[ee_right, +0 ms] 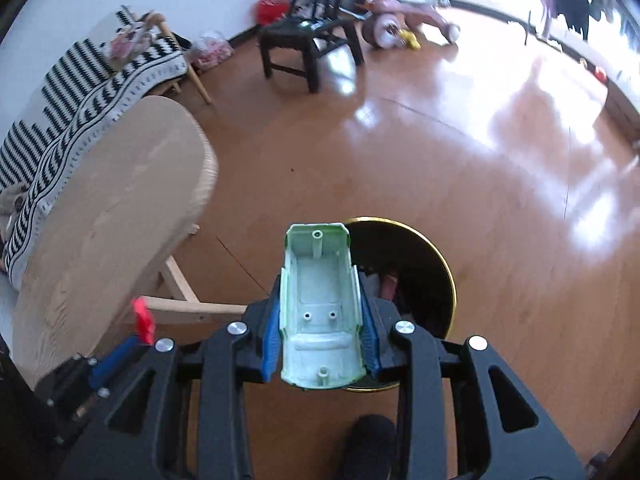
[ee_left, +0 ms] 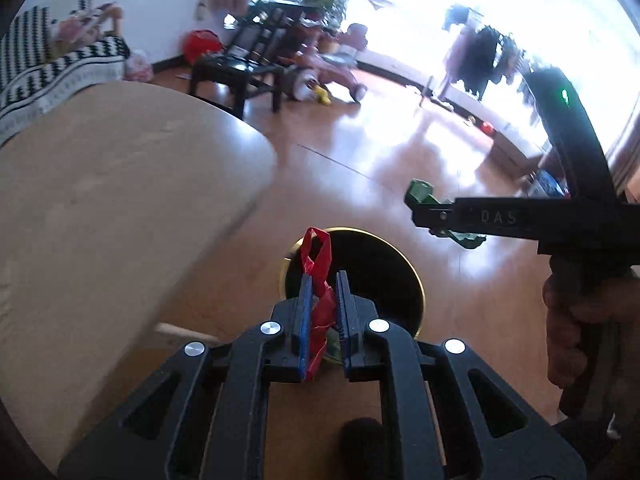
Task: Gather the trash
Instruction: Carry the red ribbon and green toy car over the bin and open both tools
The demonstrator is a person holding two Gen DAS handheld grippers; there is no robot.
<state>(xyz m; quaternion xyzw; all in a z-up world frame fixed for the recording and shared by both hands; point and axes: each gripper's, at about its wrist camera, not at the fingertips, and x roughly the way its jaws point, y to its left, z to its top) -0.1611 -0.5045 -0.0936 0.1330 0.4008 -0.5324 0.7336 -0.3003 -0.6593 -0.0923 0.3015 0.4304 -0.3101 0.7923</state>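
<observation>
Item 1: red plastic scrap point(ee_left: 318, 276), a twisted strip, pinched between the blue pads of the left tool point(ee_left: 324, 312) and held over the black, gold-rimmed waste bin point(ee_left: 416, 284), presumably so that it falls inside on release.

Item 2: pale green toy-car shell point(ee_right: 318, 304), hollow side up, clamped at its flanks by the right tool point(ee_right: 320, 332), its nose above the bin rim; trash is already seen inside.

Item 3: round wooden bench point(ee_right: 120, 208), beside the bin on the wooden floor point(ee_right: 400, 160).

Right gripper point(ee_right: 318, 312) clamping green toy-car shell point(ee_right: 318, 300) (hollow side up), over gold-rimmed bin point(ee_right: 446, 268), wooden floor point(ee_right: 400, 160)
</observation>
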